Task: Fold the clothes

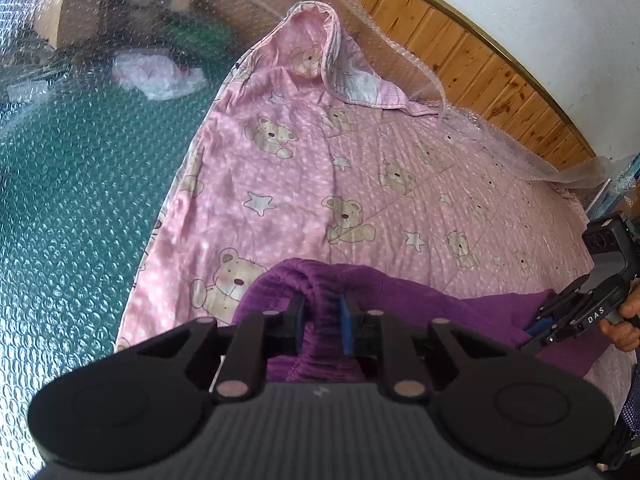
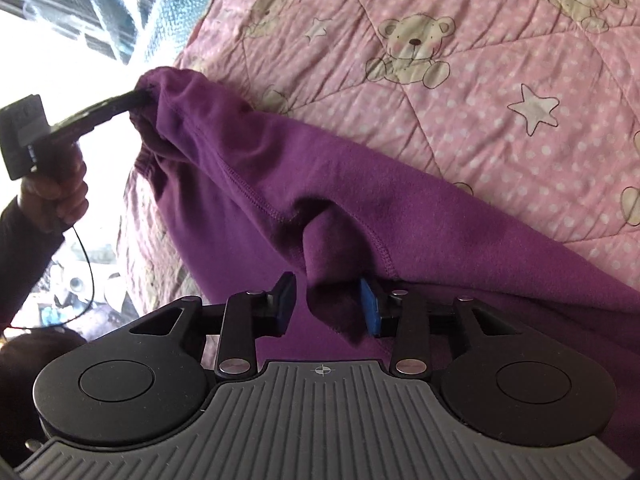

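Observation:
A purple fleece garment (image 2: 320, 184) lies across a pink teddy-bear quilt (image 1: 360, 168). My left gripper (image 1: 322, 316) is shut on a bunched edge of the garment (image 1: 320, 288) near the quilt's left side. It also shows in the right wrist view (image 2: 138, 100), gripping the garment's far end. My right gripper (image 2: 328, 308) has a fold of the purple fabric between its blue pads (image 2: 370, 312), with the jaws partly closed around it. The right gripper also shows at the right edge of the left wrist view (image 1: 548, 326), at the garment's other end.
Bubble wrap (image 1: 72, 208) covers a green surface left of the quilt. A wooden headboard (image 1: 480, 60) and white wall run along the far right. Boxes (image 1: 72, 12) and a plastic bag (image 1: 156, 74) lie at the far left.

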Motion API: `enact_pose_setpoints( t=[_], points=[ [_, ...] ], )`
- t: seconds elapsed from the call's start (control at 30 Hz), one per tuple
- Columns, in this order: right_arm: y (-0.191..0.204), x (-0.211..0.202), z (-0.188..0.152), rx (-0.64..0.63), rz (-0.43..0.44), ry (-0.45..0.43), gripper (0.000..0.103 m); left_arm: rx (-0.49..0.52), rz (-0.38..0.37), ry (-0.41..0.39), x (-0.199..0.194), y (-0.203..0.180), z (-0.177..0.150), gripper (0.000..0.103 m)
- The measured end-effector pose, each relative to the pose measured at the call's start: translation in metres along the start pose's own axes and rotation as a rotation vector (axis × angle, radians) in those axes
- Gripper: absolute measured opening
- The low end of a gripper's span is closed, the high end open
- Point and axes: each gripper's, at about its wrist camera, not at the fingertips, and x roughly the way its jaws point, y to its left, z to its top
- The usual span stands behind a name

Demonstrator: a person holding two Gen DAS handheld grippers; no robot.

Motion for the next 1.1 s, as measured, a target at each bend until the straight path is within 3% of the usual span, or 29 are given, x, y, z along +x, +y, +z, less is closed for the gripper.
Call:
enact_pose_setpoints(
  t=[0.07, 0.1, 0.13, 0.27, 0.4, 0.5, 0.57, 0.67, 0.83, 0.87, 0.9, 0.93, 1.0, 1.1],
  points=[
    [-0.001, -0.005, 0.007, 0.007, 0.015, -0.083, 0.036, -0.004, 0.002, -0.004, 0.0, 0.001, 0.001, 0.018],
    [0.001, -0.013, 0.01, 0.002, 0.008, -0.152, 0.018, -0.005, 0.005, -0.006, -0.001, 0.002, 0.002, 0.018],
    [0.004, -0.024, 0.012, -0.006, 0.001, -0.226, 0.012, -0.005, 0.009, -0.008, -0.002, 0.002, 0.002, 0.018],
    [0.008, -0.074, 0.02, -0.059, -0.049, -0.488, 0.008, -0.03, 0.005, -0.007, 0.001, 0.008, 0.002, 0.019],
    [-0.003, -0.061, 0.034, -0.068, -0.139, -0.505, 0.006, -0.031, 0.012, -0.007, 0.005, 0.006, 0.008, 0.02],
    [-0.016, -0.055, 0.035, -0.016, -0.099, -0.502, 0.007, -0.029, 0.012, -0.022, -0.001, 0.005, 0.013, 0.021],
    [-0.022, -0.052, 0.031, 0.018, -0.068, -0.506, 0.018, -0.035, 0.015, -0.028, -0.006, 0.006, 0.016, 0.022],
    [-0.03, -0.048, 0.027, 0.05, -0.04, -0.501, 0.018, -0.047, 0.013, -0.012, 0.001, 0.006, 0.019, 0.025],
    [-0.032, -0.039, 0.031, 0.059, -0.01, -0.48, 0.031, -0.055, 0.026, 0.015, 0.018, 0.005, 0.024, 0.037],
    [-0.031, -0.038, 0.031, 0.053, -0.014, -0.481, 0.03, -0.054, 0.041, 0.021, 0.025, 0.004, 0.024, 0.038],
    [-0.029, -0.036, 0.032, 0.039, -0.032, -0.482, 0.01, -0.046, 0.059, 0.033, 0.034, 0.003, 0.025, 0.031],
    [-0.028, -0.036, 0.033, 0.033, -0.062, -0.49, 0.003, -0.017, 0.113, 0.045, 0.042, 0.001, 0.025, 0.02],
    [-0.029, -0.039, 0.034, 0.043, -0.161, -0.519, 0.002, 0.034, 0.191, 0.075, 0.055, 0.0, 0.023, 0.019],
    [-0.031, -0.033, 0.04, 0.027, -0.293, -0.521, 0.001, 0.027, 0.219, 0.062, 0.063, 0.002, 0.021, 0.019]
  ],
)
